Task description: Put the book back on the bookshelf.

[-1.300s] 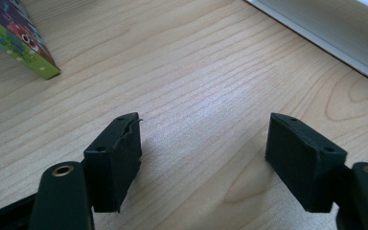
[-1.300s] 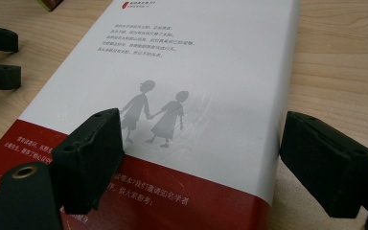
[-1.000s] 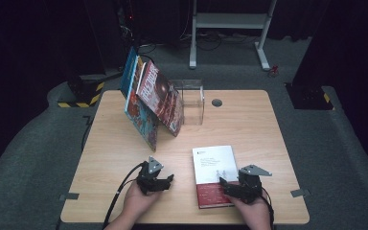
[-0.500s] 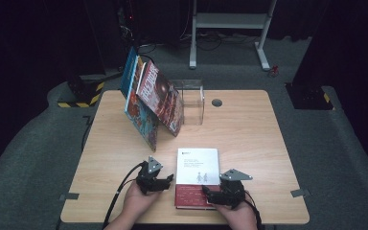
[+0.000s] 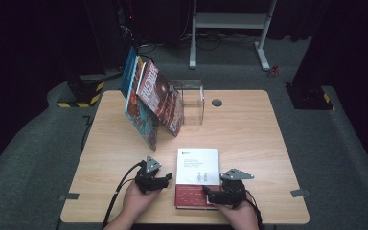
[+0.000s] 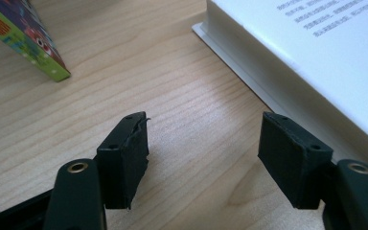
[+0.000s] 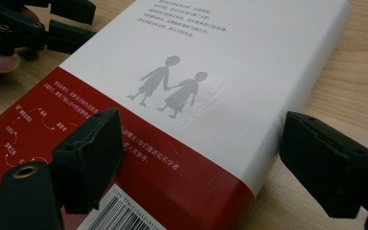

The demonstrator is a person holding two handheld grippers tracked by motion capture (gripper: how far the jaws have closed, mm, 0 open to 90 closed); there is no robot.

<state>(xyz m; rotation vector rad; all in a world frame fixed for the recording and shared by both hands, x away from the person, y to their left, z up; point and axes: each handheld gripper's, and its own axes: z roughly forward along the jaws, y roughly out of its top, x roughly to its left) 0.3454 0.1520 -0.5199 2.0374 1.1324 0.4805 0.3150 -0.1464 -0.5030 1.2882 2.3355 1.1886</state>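
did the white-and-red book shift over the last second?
Yes. The white-and-red book slid left across the table, toward the left gripper; its top edge now sits left of the grommet hole.

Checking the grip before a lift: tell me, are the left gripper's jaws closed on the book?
No: the left gripper stands open over bare table, the book beside it.

White-and-red book (image 5: 197, 176) lies flat near the desk's (image 5: 249, 139) near edge, about mid-width, red band toward the person. Left gripper (image 5: 159, 179) sits just beside the book's left edge, jaws apart, nothing between them. Right gripper (image 5: 210, 192) rests at the book's near right corner, over the red band. Leaning books (image 5: 151, 103) stand toward the far left corner against a clear box (image 5: 193, 101). Round grommet (image 5: 216, 102) near far edge.
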